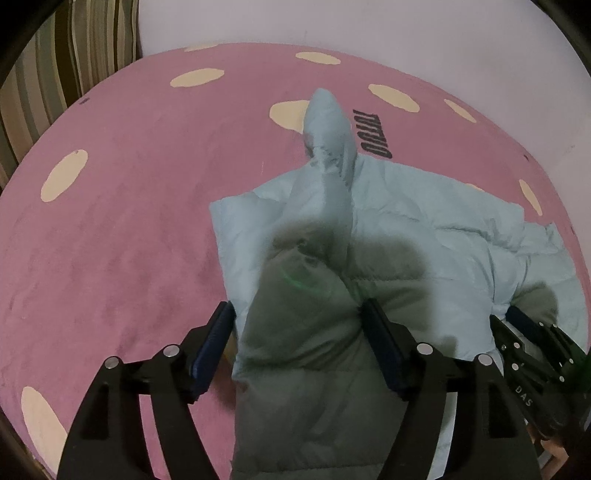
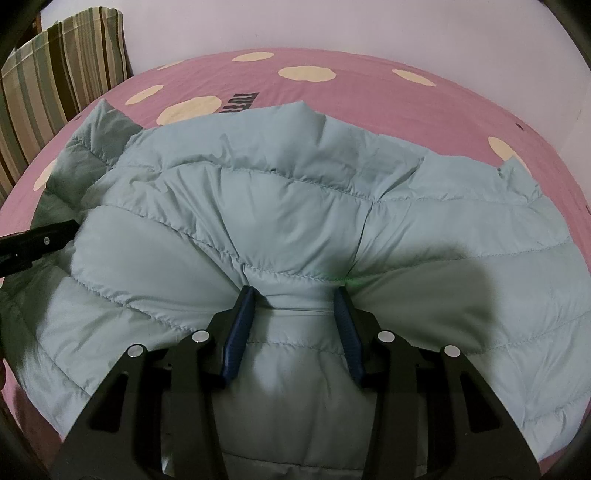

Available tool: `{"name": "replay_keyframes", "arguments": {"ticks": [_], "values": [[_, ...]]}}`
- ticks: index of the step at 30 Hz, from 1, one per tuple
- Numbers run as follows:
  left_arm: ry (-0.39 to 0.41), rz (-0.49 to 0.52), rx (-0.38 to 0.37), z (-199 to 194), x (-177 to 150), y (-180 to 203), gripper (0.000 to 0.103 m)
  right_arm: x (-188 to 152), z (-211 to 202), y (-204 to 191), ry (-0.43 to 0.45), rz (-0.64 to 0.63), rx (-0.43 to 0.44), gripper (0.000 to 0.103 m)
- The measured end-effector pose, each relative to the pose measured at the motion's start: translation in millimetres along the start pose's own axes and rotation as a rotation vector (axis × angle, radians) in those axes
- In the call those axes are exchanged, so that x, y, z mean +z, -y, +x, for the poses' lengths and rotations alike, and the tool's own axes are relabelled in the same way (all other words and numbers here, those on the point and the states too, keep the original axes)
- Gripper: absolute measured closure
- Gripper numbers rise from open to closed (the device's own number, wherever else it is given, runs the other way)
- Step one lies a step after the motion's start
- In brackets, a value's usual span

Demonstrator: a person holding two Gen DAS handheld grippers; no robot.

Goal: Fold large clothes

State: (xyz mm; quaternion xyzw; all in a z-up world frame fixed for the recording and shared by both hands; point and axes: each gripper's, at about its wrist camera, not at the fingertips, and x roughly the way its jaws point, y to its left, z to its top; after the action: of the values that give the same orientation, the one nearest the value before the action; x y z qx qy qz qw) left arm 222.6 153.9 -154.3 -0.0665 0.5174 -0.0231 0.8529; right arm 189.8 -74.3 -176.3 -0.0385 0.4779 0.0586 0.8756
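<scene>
A light blue quilted puffer jacket (image 2: 295, 206) lies on a pink bed sheet (image 1: 122, 229) with cream dots. In the left wrist view a sleeve (image 1: 325, 155) of the jacket runs away from me, and my left gripper (image 1: 299, 314) holds a thick fold of it between its blue pads. My right gripper (image 2: 295, 295) is closed on a bunched fold of the jacket body. The right gripper also shows at the right edge of the left wrist view (image 1: 532, 328). The left gripper's black finger (image 2: 40, 236) shows at the left edge of the right wrist view.
A striped pillow (image 2: 62, 70) stands at the far left corner of the bed against a white wall (image 2: 369, 26). Black lettering (image 1: 376, 136) is printed on the sheet beyond the jacket. Bare sheet lies to the left of the jacket.
</scene>
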Motion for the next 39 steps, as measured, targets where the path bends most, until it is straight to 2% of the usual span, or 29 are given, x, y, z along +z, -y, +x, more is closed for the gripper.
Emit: {"name": "replay_keyframes", "arguments": {"ticks": [7, 10, 12, 14, 17, 25, 28, 30, 31, 33, 36, 39], "values": [[-0.019, -0.027, -0.021, -2, 1, -3, 0.031, 0, 0, 0, 0.006, -0.002, -0.004, 0.059], [0.05, -0.029, -0.028, -25, 2, 1, 0.031, 0, 1, 0, 0.007, -0.002, -0.004, 0.059], [0.065, -0.009, -0.021, -31, 3, 5, 0.031, 0, 1, -1, 0.011, -0.003, -0.007, 0.059], [0.044, 0.014, -0.002, -26, 5, 9, 0.031, -1, 0, -1, 0.013, -0.003, -0.011, 0.059], [-0.018, 0.007, -0.026, -8, 6, 9, 0.031, -1, 0, -2, 0.013, -0.002, -0.009, 0.059], [-0.08, -0.005, -0.035, 23, 7, 8, 0.029, -1, 1, -2, 0.018, -0.005, -0.01, 0.059], [-0.092, 0.012, -0.05, 28, 5, 10, 0.039, -2, 0, -2, 0.021, -0.007, -0.014, 0.059], [-0.091, 0.021, -0.062, 28, 4, 11, 0.053, -2, 1, -3, 0.025, -0.008, -0.017, 0.059], [-0.087, 0.027, -0.059, 27, 3, 13, 0.057, -2, 1, -3, 0.028, -0.009, -0.019, 0.059], [-0.077, 0.038, -0.051, 22, 3, 16, 0.075, -3, 1, -4, 0.033, -0.012, -0.024, 0.059], [-0.055, 0.066, -0.005, 12, 3, 28, 0.088, -4, 0, -5, 0.037, -0.016, -0.03, 0.059], [-0.031, 0.076, 0.047, 2, 1, 38, 0.093, -4, 0, -6, 0.04, -0.017, -0.034, 0.059]]}}
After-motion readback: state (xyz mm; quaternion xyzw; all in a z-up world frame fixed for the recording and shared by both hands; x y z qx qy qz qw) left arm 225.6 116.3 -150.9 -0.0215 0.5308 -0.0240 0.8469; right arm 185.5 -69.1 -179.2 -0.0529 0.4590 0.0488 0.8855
